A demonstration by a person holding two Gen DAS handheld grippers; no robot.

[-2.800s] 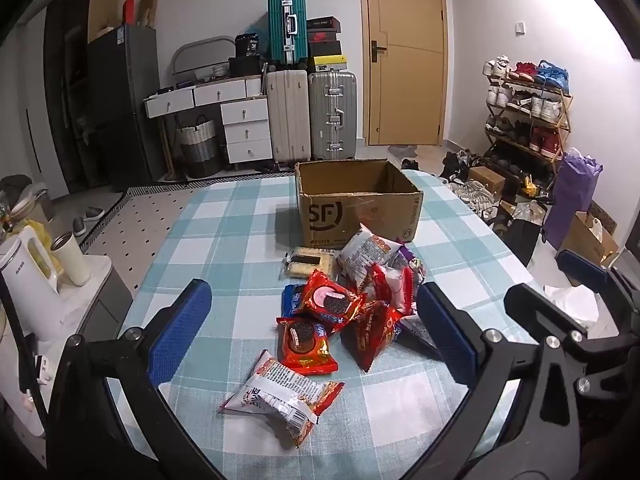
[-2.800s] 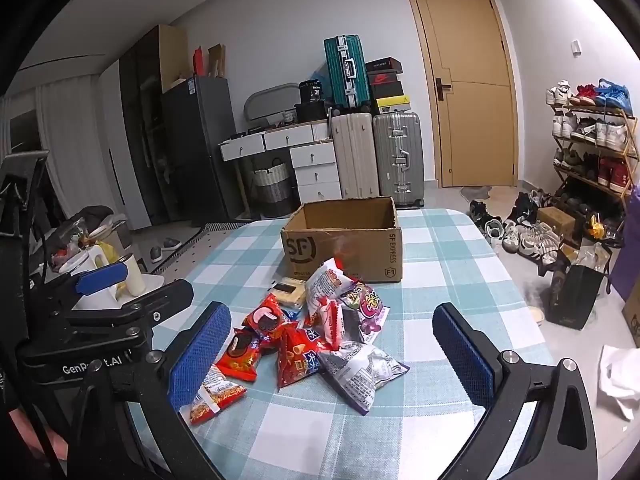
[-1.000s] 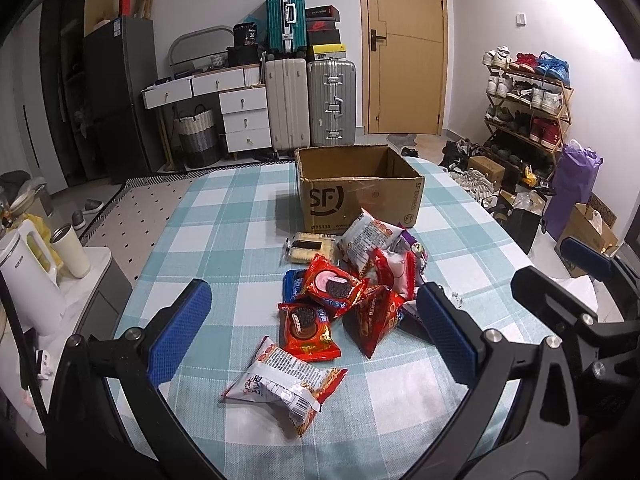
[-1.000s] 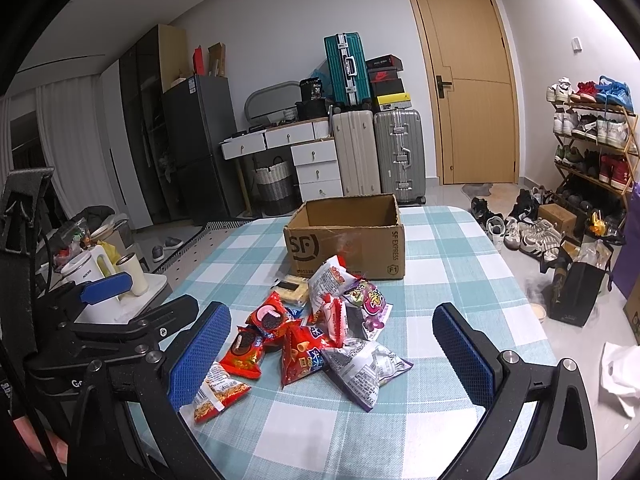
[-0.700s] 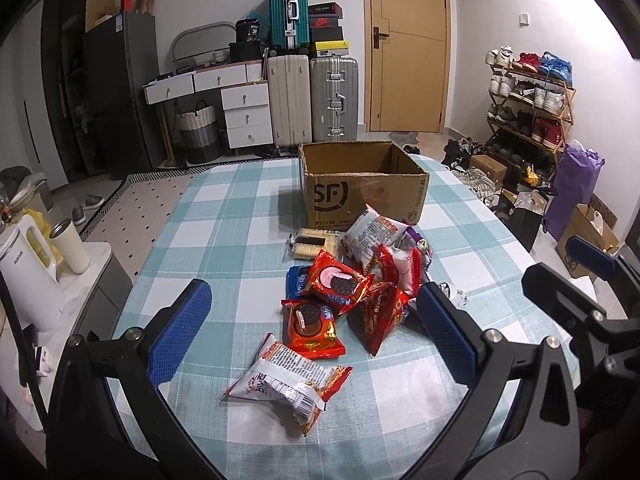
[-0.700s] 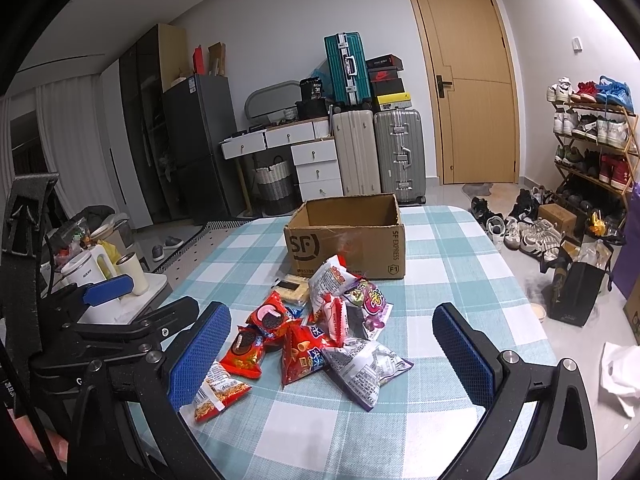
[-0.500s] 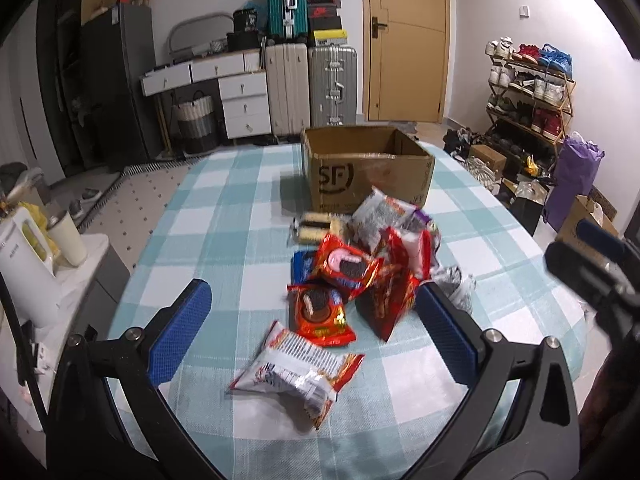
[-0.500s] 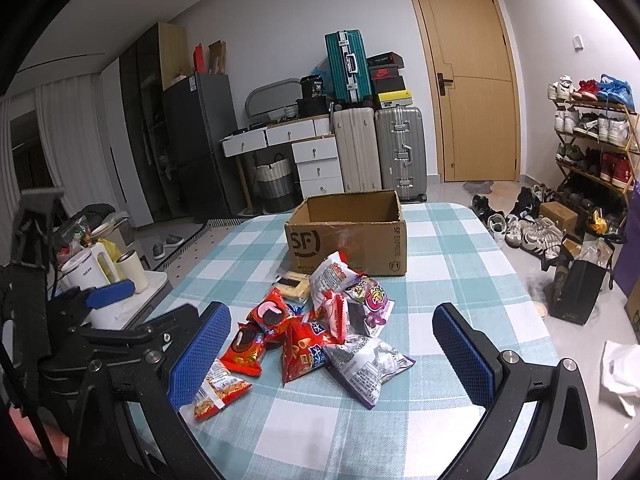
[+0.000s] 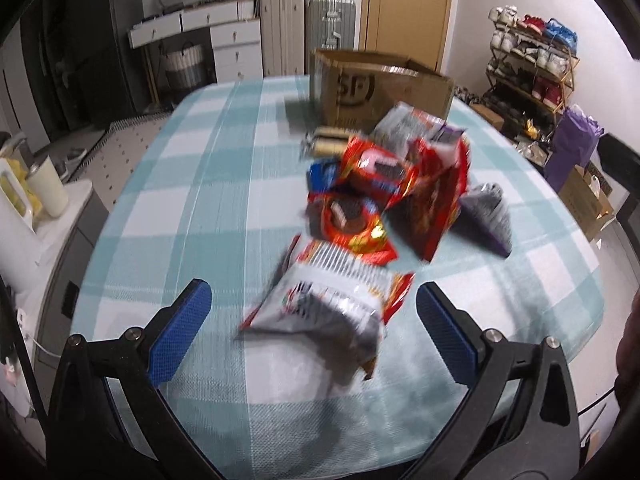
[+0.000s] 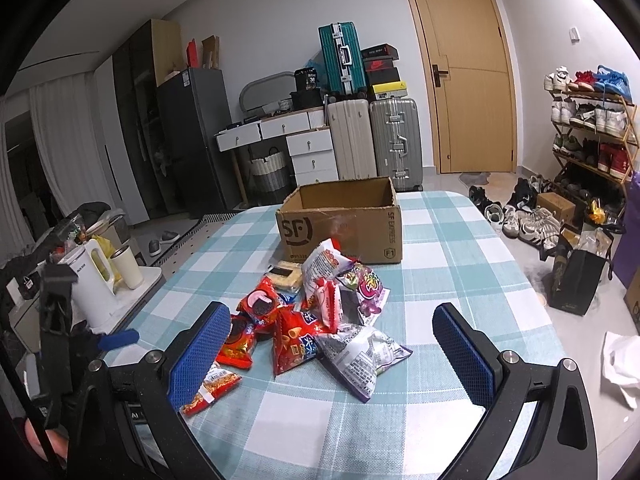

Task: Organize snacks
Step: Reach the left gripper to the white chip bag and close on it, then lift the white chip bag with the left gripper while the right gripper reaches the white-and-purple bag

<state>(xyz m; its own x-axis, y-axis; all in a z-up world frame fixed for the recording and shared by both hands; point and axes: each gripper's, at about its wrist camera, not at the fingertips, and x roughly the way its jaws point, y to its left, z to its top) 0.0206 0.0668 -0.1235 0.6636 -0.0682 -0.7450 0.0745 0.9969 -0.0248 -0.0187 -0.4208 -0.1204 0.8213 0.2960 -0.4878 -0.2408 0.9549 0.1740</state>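
Right now the white-and-red snack packet (image 9: 324, 304) lies flat at the near edge of the snack pile (image 10: 316, 320), between my left gripper (image 9: 308, 328) fingers, which are spread wide and touching nothing. I'd come down straight, centre the pads on the packet's crinkled middle and close gently so it doesn't skid on the checked tablecloth (image 9: 192, 184). The open cardboard box (image 10: 340, 220) sits at the far side of the pile, my likely drop spot. My right gripper (image 10: 328, 356) hangs open over the pile's near right, holding nothing.
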